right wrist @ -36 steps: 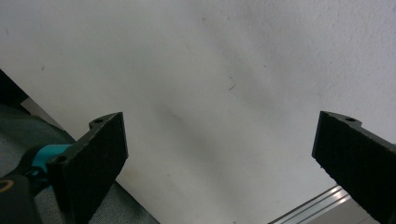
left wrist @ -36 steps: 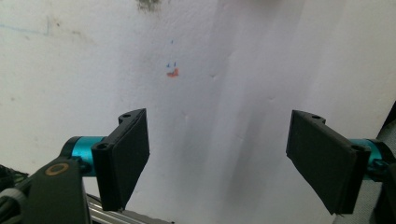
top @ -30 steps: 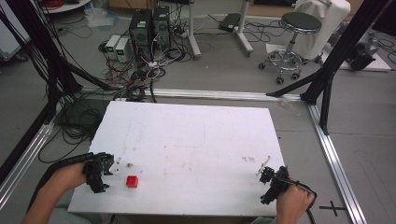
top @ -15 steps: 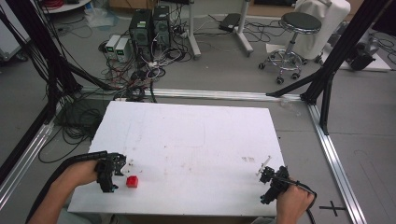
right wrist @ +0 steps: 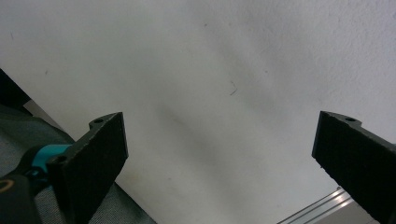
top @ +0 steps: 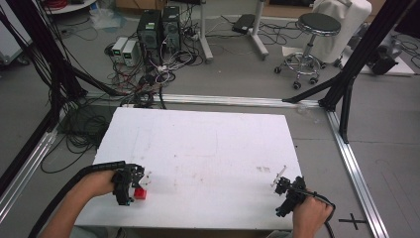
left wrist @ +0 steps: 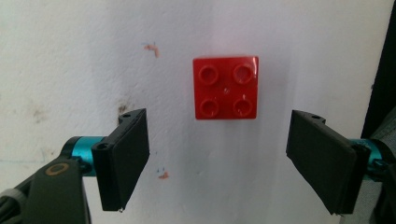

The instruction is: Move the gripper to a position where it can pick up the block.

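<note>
A small red four-stud brick (top: 141,194) (left wrist: 225,87) lies flat on the white table (top: 208,148) near its front left corner. My left gripper (top: 132,184) (left wrist: 226,161) hovers right over it, open, its jaws wide apart with the brick just beyond their tips and touching neither. Near the front right corner, my right gripper (top: 282,190) (right wrist: 219,158) stands open over bare white table with nothing between its jaws.
The table's front edge lies close below both hands. An aluminium frame rail (top: 356,168) runs along the right side. Computers and tangled cables (top: 148,54) and a stool (top: 313,34) stand on the floor beyond the far edge.
My left gripper has moved right along the front of the table until it is over the red brick. The right gripper has stayed in place.
</note>
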### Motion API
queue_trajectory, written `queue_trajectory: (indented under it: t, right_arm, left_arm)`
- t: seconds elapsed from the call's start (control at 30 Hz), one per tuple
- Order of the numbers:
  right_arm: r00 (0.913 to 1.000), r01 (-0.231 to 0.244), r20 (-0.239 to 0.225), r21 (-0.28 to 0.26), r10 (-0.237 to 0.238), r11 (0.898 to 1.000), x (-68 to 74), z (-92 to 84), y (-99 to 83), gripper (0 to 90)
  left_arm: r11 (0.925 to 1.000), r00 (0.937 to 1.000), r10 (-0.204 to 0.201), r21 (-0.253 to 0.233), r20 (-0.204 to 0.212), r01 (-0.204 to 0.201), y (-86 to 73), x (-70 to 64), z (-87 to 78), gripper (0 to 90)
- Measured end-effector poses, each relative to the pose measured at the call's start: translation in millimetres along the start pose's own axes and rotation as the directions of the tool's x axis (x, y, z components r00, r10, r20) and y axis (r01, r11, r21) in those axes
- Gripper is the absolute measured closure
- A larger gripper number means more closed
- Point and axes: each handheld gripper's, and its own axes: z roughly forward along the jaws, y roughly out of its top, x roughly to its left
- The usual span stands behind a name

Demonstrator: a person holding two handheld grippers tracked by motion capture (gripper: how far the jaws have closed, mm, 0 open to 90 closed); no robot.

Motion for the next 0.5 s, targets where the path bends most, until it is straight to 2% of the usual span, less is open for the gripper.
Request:
queue_trajectory:
  t: [0.33, 0.5]
  right_arm:
    - [1.0000, 0.002, 0.002, 0.000, -0.002, 1.000, 0.3, 0.2, 0.6, 2.6]
    - [1.0000, 0.002, 0.001, 0.001, -0.002, 1.000, 0.2, 0.1, 1.0, 2.6]
  left_arm:
    - [0.9994, 0.9990, 0.026, 0.020, 0.036, -0.027, 10.3, 0.9, 14.1, 21.8]
    - [0.9994, 0.9989, 0.024, 0.024, 0.040, -0.025, 13.8, 1.8, 20.0, 21.8]
